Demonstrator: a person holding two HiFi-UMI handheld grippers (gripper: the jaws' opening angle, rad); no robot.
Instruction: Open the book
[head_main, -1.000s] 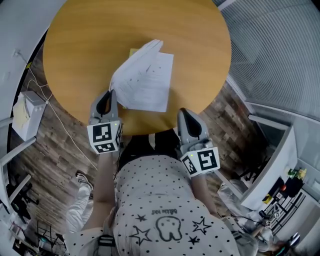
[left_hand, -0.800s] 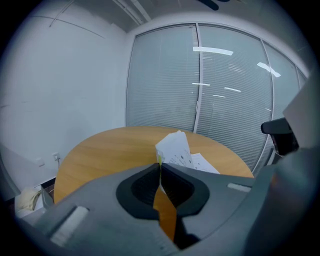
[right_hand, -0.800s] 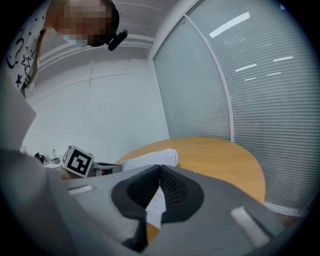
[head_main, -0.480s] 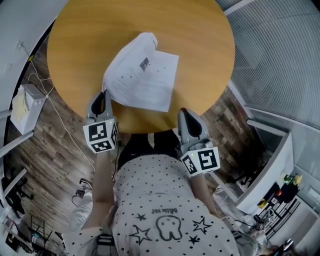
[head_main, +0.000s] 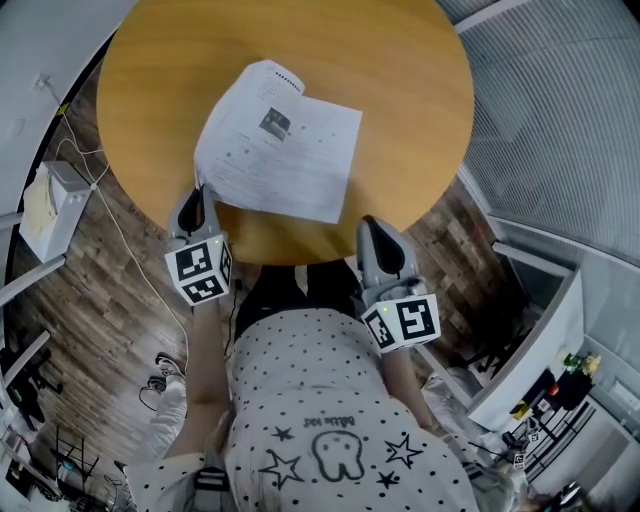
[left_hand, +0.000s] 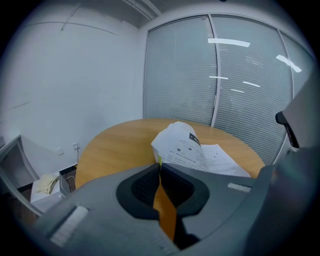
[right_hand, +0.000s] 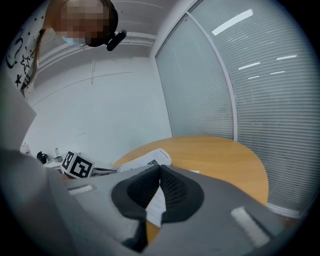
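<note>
Book (head_main: 312, 160) flat mid-tabletop (head_main: 400, 80), cover (head_main: 245, 125) curled up, pinched at its near corner in closed left tool (head_main: 199, 192). Hold pinch firm, swing cover over leftward, lay flat without creasing. Right tool (head_main: 372, 230) closed, empty, near book's other corner.

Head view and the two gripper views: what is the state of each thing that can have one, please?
book, partly open; its top pages are lifted on the left and curl up, the rest lies flat on the table.
left gripper, shut on the near left corner of the lifted pages.
right gripper, shut, nothing between its jaws, apart from the book.
</note>
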